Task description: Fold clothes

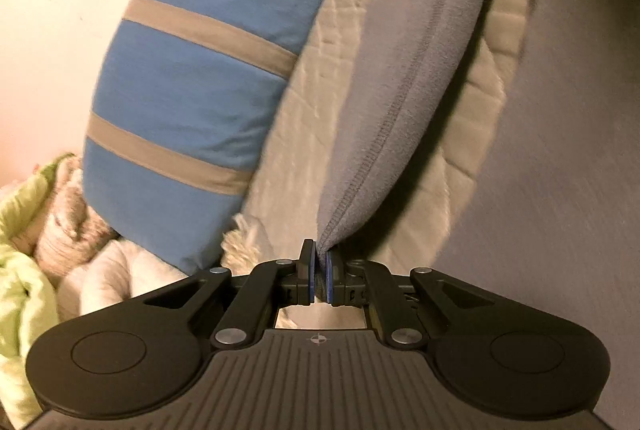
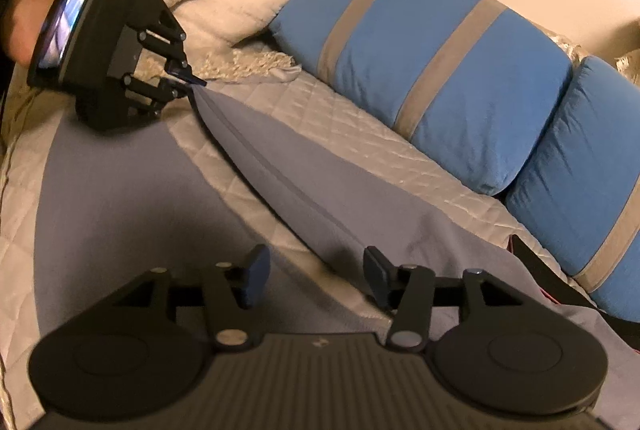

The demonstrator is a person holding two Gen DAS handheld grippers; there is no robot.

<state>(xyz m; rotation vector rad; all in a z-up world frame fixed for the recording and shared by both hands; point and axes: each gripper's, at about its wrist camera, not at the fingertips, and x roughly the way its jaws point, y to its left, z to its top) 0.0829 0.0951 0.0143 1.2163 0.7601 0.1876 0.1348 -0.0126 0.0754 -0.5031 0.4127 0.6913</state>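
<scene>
The left gripper (image 1: 319, 272) pinches a corner of the grey garment (image 2: 320, 190), whose taut seamed edge runs straight toward the right gripper (image 2: 316, 276) (fingers spread, empty), nearer the slack end.

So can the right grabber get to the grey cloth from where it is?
Probably yes: the right gripper is open just above the grey cloth, with nothing between them.
</scene>
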